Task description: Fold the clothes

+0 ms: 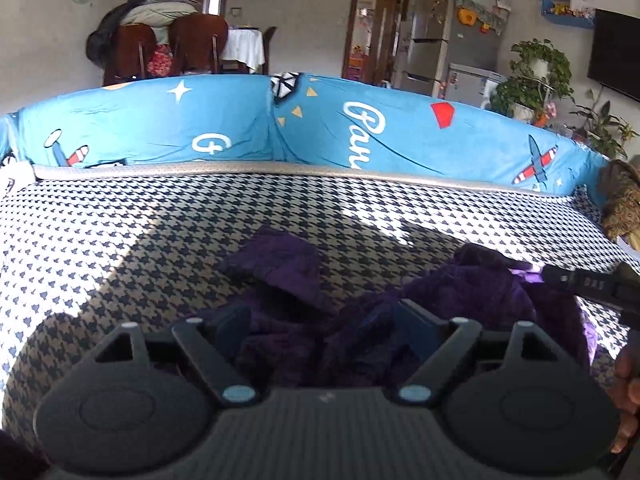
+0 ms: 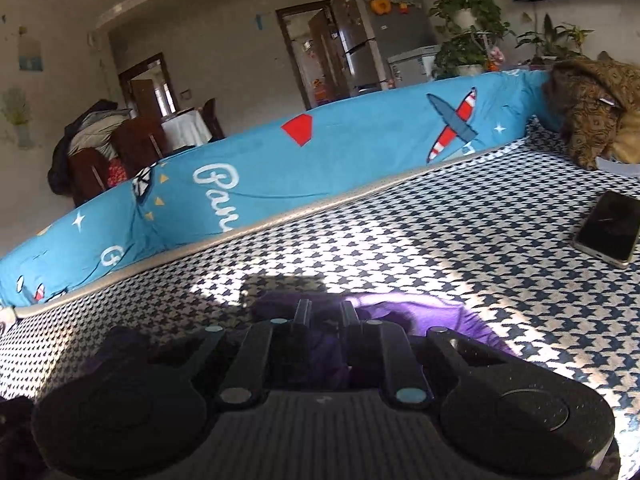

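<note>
Only the right wrist view shows the phone point(image 2: 608, 236) beyond the purple garment point(image 2: 420, 312).

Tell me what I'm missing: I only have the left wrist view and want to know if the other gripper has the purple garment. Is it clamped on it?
Observer: Yes. In the right wrist view the right gripper is nearly shut with folds of the purple garment pinched between its fingers.
Operator: Anything lying near it that I could hit?
Observer: A phone lies flat on the houndstooth cover, off to the right of the garment and apart from it.
Operator: And beyond the phone?
Observer: A brown patterned garment is heaped in the far right corner against the blue bolster.
</note>
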